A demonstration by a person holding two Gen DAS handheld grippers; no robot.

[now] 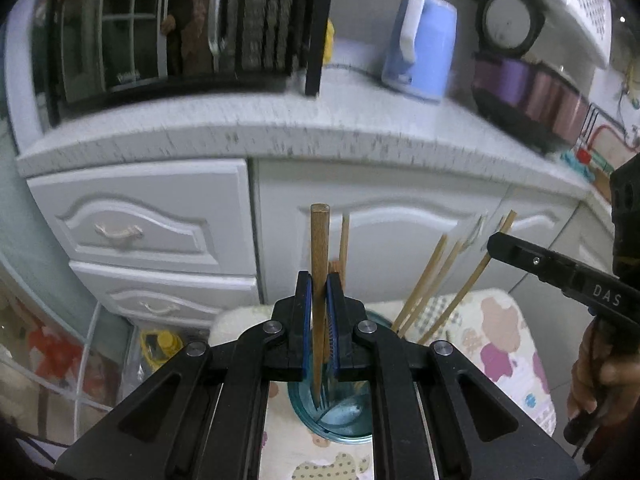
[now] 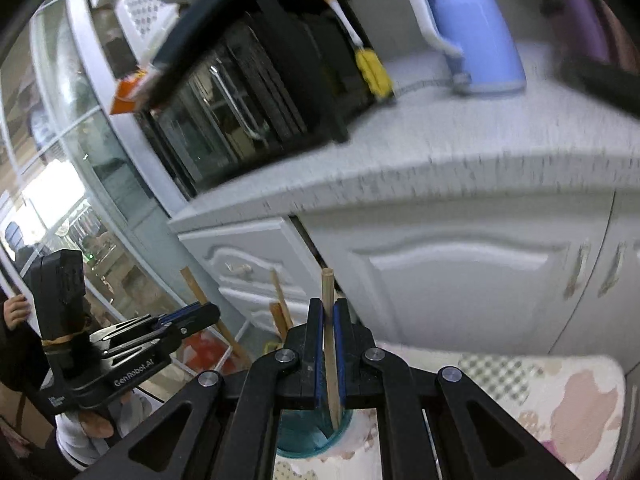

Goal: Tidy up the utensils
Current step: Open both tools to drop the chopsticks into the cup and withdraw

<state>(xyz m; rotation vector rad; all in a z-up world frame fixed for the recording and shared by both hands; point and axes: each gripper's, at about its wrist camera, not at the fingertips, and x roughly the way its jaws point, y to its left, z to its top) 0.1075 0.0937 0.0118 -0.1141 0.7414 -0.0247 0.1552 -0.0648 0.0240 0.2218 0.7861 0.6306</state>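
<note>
A: Left wrist view?

B: Black left gripper with blue pads pinching a thick round wooden chopstick, upright, lower tip down inside a clear teal glass cup. A second, thinner wooden stick just behind, rising beside the right pad. Several more slim bamboo chopsticks leaning to the right out of the same cup.

A: And under the cup?

B: A pale padded mat printed with pink and brown animal shapes. Beyond it, white cabinet doors and drawers under a grey speckled countertop. On the counter, a black glass-fronted oven, a light-blue electric kettle, and a purple rice cooker at far right, all blurred.

A: Right wrist view?

B: Black right gripper, pads pressed onto a thin pale wooden chopstick, nearly upright, slightly tilted, lower end reaching into the teal cup. Only part of the cup rim showing between the linkage arms.

A: Each gripper visible from the other side?

B: Yes. Right gripper's finger entering at the right edge of the left view, near the leaning chopsticks. Left gripper at lower left of the right view, held in a hand, near two more sticks.
</note>
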